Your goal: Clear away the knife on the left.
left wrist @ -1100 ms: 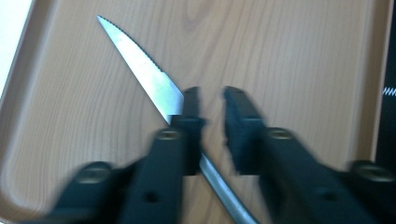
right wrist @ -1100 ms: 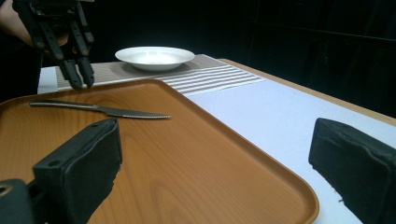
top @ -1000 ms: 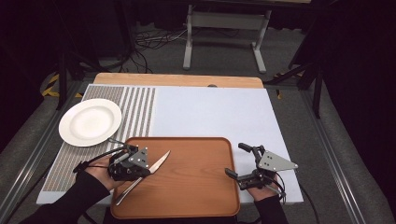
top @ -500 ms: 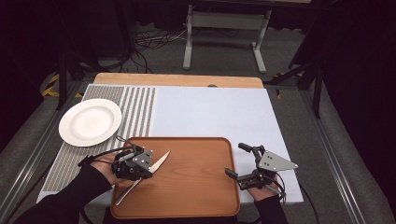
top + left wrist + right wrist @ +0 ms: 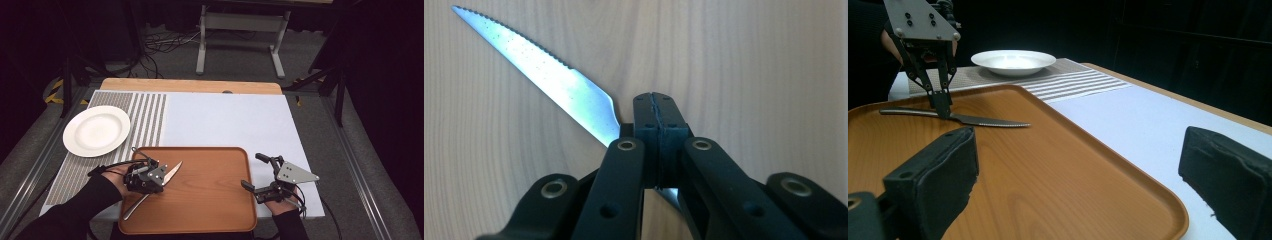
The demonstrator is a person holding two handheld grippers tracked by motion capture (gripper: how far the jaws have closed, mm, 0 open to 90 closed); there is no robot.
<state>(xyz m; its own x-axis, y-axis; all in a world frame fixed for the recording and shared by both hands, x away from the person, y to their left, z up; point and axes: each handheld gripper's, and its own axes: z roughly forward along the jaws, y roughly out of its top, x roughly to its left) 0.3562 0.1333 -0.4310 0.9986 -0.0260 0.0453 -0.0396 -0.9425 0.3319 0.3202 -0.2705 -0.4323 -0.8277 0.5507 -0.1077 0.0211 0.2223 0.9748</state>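
Below, we label each part, working outward from the two tools.

Left hand-held gripper (image 5: 159, 176): we see its jaws pressed together on a knife (image 5: 555, 82), pinching it where blade meets handle; in the right gripper view the same tool (image 5: 941, 111) points straight down onto the knife (image 5: 968, 119).

Knife: it lies flat on the left part of the tray (image 5: 210, 200), serrated blade pointing up and right in the high view (image 5: 172, 171), handle running toward the near left corner.

Right hand-held gripper (image 5: 252, 172): we find it released, its two black pads (image 5: 943, 180) standing wide apart with nothing between them; it rests at the right edge of the tray, jaws aimed left across it.

Tray: brown, wood-grained, with a raised rim (image 5: 1128, 175), set at the near edge of the table.

Plate (image 5: 96, 131): white and bare, on the striped mat (image 5: 150, 115), beyond the tray's left corner and apart from it.

Table (image 5: 230, 120): covered in pale cloth, a wooden strip along the far edge.
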